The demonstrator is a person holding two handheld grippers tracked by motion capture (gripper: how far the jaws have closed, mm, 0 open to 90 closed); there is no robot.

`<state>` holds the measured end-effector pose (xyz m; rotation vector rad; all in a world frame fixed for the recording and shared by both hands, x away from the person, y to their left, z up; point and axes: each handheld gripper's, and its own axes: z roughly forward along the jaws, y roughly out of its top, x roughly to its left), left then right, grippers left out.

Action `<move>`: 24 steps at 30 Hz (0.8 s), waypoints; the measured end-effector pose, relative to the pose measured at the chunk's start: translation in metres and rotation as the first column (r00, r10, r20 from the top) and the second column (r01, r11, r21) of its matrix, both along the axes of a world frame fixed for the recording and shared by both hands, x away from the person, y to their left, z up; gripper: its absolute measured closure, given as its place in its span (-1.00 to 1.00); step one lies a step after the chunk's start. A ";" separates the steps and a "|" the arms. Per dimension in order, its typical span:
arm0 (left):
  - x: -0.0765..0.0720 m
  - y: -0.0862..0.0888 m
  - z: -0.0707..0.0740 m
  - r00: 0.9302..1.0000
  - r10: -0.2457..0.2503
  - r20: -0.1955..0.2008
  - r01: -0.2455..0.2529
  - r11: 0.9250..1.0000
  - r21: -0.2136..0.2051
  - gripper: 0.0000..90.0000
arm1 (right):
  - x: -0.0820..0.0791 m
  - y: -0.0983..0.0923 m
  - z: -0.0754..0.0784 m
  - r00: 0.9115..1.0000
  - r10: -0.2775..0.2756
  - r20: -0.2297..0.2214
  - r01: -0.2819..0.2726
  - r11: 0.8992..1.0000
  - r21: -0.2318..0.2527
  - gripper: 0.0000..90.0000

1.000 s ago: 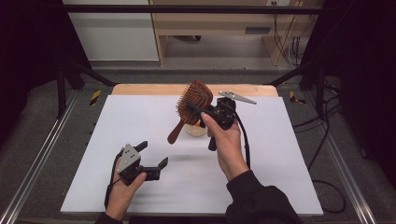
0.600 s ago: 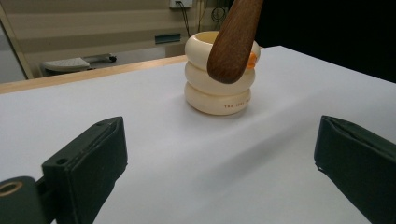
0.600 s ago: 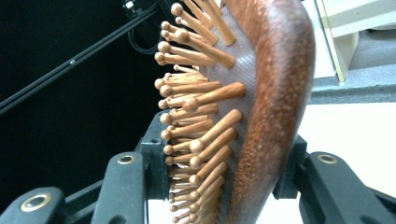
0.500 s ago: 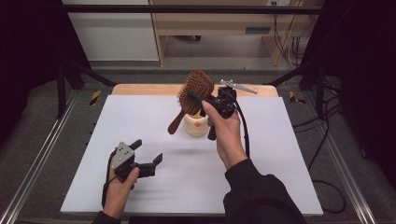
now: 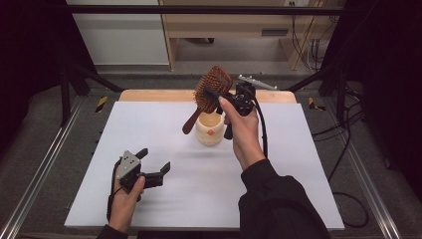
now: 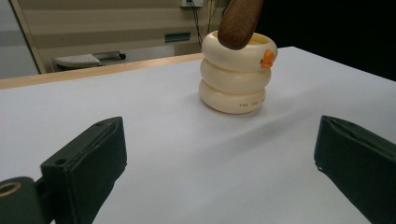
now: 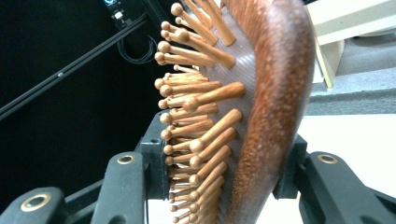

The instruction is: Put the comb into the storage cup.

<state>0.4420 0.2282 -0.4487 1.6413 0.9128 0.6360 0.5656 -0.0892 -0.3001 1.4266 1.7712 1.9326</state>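
Right gripper (image 5: 219,94): held up over the far middle of the table in the person's right hand (image 5: 244,132); its jaws are clamped on the head of the hairbrush, one pad against the bristle side and the other against the smooth wooden back, as the right gripper view shows.
Hairbrush (image 5: 211,89): brown wood, with wooden ball-tipped pins; lifted clear of the table, head tilted up and to the far side, handle (image 5: 190,122) slanting down to the near left.
Handle tip: in the left gripper view the rounded end of the handle (image 6: 238,21) hangs just in front of the holder's rim; whether it touches the rim I cannot tell.
Holder (image 5: 209,129): a cream, ringed cup of three stacked bulges with a small orange mark near its top; it stands upright on the table's far middle, just left of the right hand.
Left gripper (image 5: 155,162): low over the near left of the table in the left hand (image 5: 127,191); jaws apart with nothing between them, pointed toward the holder (image 6: 238,77), well short of it.
Table (image 5: 149,129): a white sheet over a wooden top whose far edge shows as a light strip.
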 end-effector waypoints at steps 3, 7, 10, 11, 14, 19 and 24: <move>0.000 0.000 0.000 1.000 -0.001 -0.001 0.001 1.000 0.001 -0.94 | 0.002 -0.002 0.001 1.000 -0.009 0.003 0.009 1.000 0.000 0.14; 0.000 0.000 0.000 1.000 0.001 -0.001 -0.001 1.000 0.002 -0.94 | 0.005 -0.007 0.004 1.000 -0.021 0.008 0.021 1.000 0.001 0.14; 0.000 0.000 0.000 1.000 -0.002 -0.002 0.002 1.000 0.007 -0.94 | 0.008 -0.010 0.007 0.999 -0.033 0.017 0.033 0.999 -0.008 0.14; 0.000 0.000 -0.001 1.000 -0.002 -0.003 0.002 1.000 0.006 -0.94 | 0.008 -0.012 0.009 0.999 -0.036 0.017 0.037 0.999 -0.007 0.14; 0.001 0.000 -0.001 1.000 -0.004 -0.003 0.004 1.000 0.006 -0.94 | 0.010 -0.015 0.012 0.999 -0.048 0.022 0.048 0.999 -0.010 0.14; 0.001 0.000 -0.001 1.000 -0.006 -0.003 0.007 1.000 0.006 -0.94 | 0.011 -0.018 0.016 0.998 -0.051 0.035 0.051 0.999 -0.005 0.14; 0.001 0.000 -0.001 1.000 -0.005 -0.003 0.005 1.000 0.006 -0.94 | 0.010 -0.019 0.017 0.998 -0.051 0.034 0.052 0.999 -0.006 0.14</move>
